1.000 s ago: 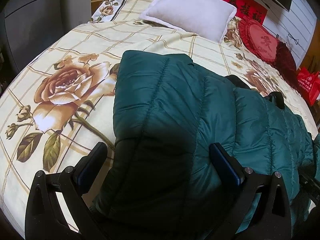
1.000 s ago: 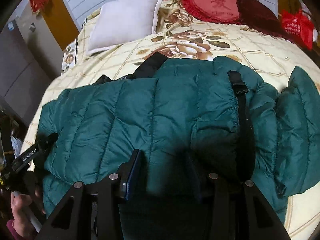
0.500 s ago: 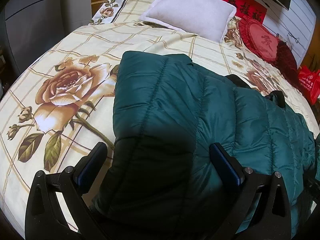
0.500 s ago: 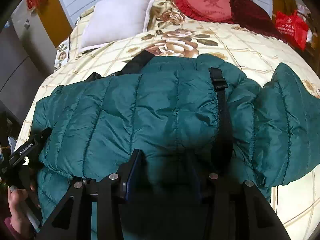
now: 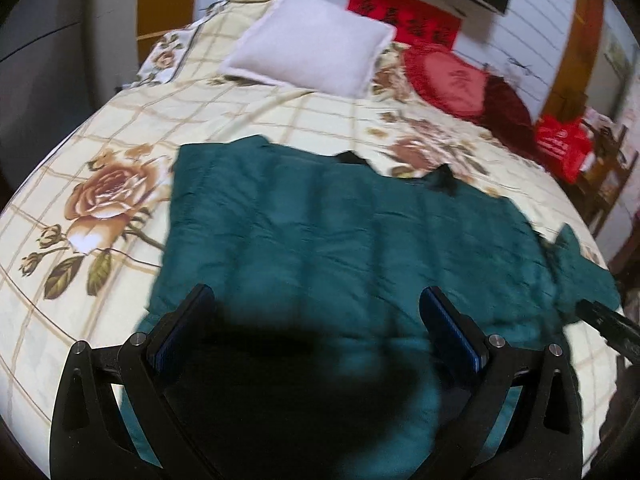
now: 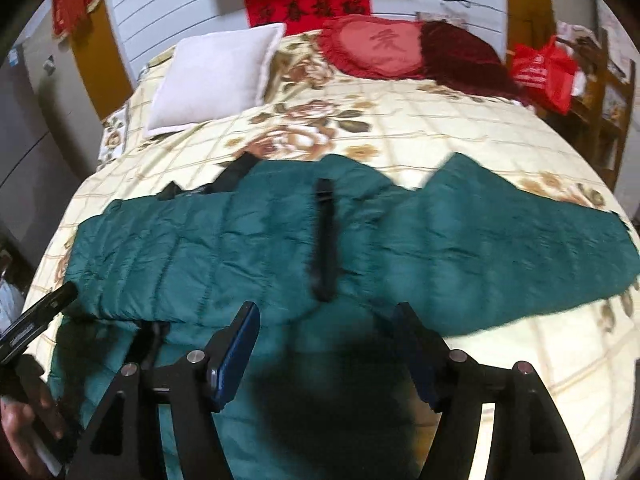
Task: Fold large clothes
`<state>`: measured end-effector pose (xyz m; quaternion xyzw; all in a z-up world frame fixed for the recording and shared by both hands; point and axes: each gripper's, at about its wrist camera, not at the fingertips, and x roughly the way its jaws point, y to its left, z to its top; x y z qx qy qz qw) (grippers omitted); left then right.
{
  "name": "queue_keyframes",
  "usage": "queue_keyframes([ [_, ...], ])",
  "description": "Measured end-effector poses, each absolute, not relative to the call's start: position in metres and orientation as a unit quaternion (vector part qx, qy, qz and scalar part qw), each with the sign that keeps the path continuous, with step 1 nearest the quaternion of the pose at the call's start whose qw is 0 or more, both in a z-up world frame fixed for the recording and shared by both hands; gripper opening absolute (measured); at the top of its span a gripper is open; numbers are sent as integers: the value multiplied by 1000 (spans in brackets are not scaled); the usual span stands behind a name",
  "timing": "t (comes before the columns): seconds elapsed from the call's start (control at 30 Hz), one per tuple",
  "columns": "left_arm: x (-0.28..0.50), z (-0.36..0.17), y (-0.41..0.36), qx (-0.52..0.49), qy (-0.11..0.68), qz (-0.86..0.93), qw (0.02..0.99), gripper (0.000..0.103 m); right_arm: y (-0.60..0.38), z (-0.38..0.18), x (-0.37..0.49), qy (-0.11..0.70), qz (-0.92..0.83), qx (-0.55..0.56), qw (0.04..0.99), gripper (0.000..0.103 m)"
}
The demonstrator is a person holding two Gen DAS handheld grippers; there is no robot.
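Note:
A dark green quilted jacket (image 5: 320,232) lies across the flowered bedspread (image 5: 100,148), its body folded over. One sleeve (image 6: 520,248) stretches out to the right, and a black strap (image 6: 324,240) crosses the middle. My left gripper (image 5: 318,320) hovers above the jacket's near edge, open wide with nothing between its fingers. My right gripper (image 6: 326,320) hangs over the near edge below the strap. Its jaws are opening and the pads press on nothing. The left gripper's tip (image 6: 44,312) shows at the left edge of the right wrist view.
At the head of the bed lie a white pillow (image 5: 316,56), a red heart cushion (image 6: 376,48) and a dark red cushion (image 6: 460,56). A red bag (image 6: 540,72) and wooden furniture (image 6: 604,100) stand right of the bed, a grey wardrobe (image 5: 36,72) left. A hand (image 6: 28,432) shows lower left.
Both grippers have pulled back and up from the jacket, so more of the bed shows. The right jaws have widened and let go of the jacket's edge. The left jaws stayed wide.

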<state>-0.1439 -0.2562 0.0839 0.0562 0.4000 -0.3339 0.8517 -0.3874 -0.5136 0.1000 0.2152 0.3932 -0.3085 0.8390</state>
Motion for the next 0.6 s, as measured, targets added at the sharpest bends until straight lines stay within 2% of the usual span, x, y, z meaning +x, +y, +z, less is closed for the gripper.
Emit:
queue_keyframes([
  [0.6,-191,80,-286,67,414,-359,834,102,-568,97,-467,376,-384,236,810,66],
])
